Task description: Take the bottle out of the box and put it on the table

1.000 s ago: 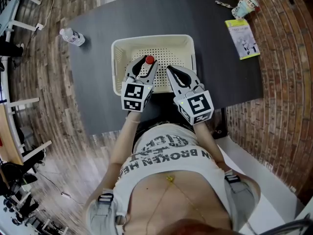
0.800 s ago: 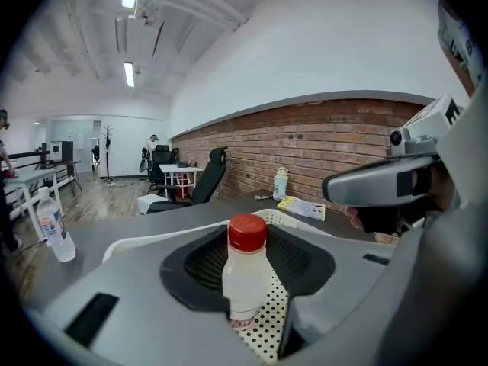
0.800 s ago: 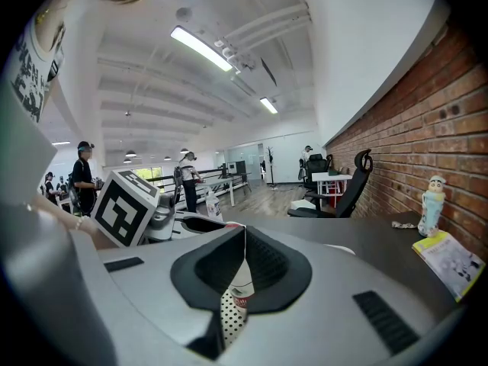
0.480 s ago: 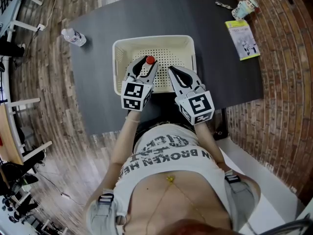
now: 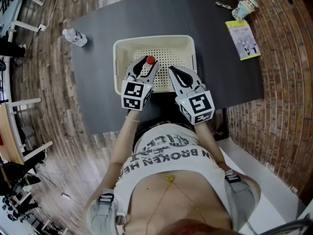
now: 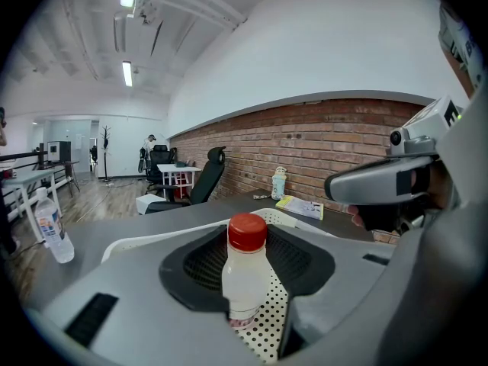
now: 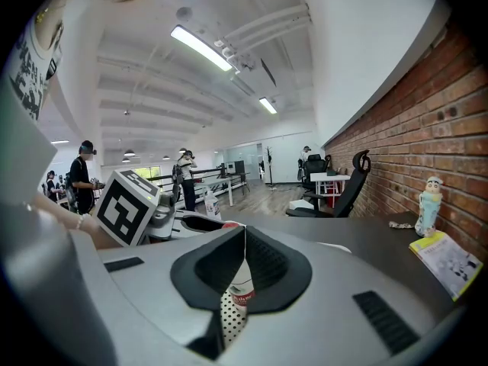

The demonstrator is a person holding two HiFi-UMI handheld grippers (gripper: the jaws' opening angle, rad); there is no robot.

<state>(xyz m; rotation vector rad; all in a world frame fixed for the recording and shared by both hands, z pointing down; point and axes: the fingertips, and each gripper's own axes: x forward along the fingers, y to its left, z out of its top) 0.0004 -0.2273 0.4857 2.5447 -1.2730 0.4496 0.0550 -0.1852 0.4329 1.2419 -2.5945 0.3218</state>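
Note:
A small milky-white bottle with a red cap (image 5: 149, 60) stands upright in the cream perforated basket (image 5: 156, 40) on the dark table (image 5: 225, 72). My left gripper (image 5: 146, 65) reaches into the basket with its jaws spread either side of the bottle. In the left gripper view the bottle (image 6: 244, 273) stands between the jaws of the left gripper (image 6: 248, 239), with basket floor showing between it and the right jaw. My right gripper (image 5: 172, 71) hangs just right of it over the basket, tips together. In the right gripper view, the right gripper (image 7: 244, 242) shows only a sliver of the bottle's label (image 7: 242, 293).
A clear water bottle (image 5: 74, 36) stands near the table's left edge. A yellow-green booklet (image 5: 242, 38) and a small figure-shaped bottle (image 5: 244, 6) lie at the far right corner. Brick-pattern surface surrounds the table; the person's body is against its near edge.

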